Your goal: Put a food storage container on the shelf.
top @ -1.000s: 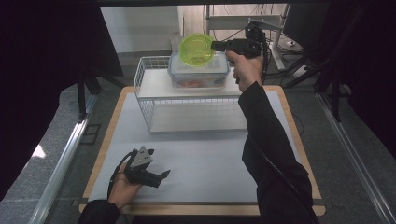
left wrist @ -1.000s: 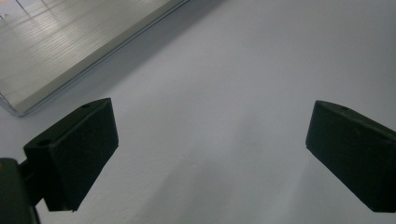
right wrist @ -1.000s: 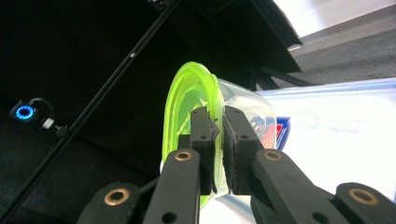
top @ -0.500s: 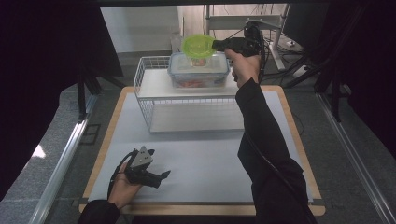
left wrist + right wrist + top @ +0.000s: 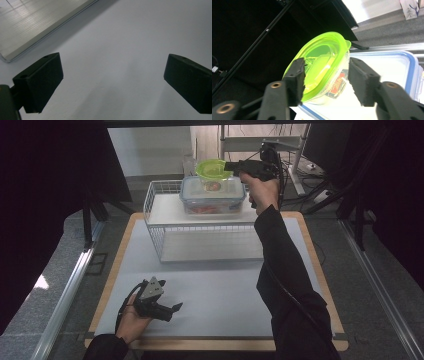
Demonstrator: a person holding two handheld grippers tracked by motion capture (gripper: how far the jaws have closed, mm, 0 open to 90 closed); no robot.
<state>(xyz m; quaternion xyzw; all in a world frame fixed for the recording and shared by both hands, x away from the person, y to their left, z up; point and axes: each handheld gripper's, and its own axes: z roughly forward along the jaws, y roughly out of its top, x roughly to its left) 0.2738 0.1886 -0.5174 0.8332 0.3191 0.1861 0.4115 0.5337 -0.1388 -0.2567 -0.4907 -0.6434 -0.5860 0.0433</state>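
Green-lidded tub [image 5: 214,171]: we see it sitting on top of the blue-rimmed container [image 5: 213,196], which rests on the upper deck of the white wire shelf [image 5: 165,212] at the far end of the table [image 5: 220,285].

Right gripper [image 5: 325,80]: held level beside the tub, and its fingers [image 5: 297,75] have just been opening; the green lid's edge lies between them, but the pads stand off it (released, as we read it).

Key relation: the tub lies straight ahead of the right fingers, its lid tilted across the gap in the right gripper view, nearer the left-hand finger in that view than the other.

Left gripper [image 5: 170,310]: resting low on the near-left of the table, fingers [image 5: 41,82] spread wide with bare white surface between them, well apart from the shelf.

Nearer hand: the right, by a long way.

Our call: the tub looks set down, and we judge that backing straight away from it is the safe exit (a sideways sweep could clip the lid).
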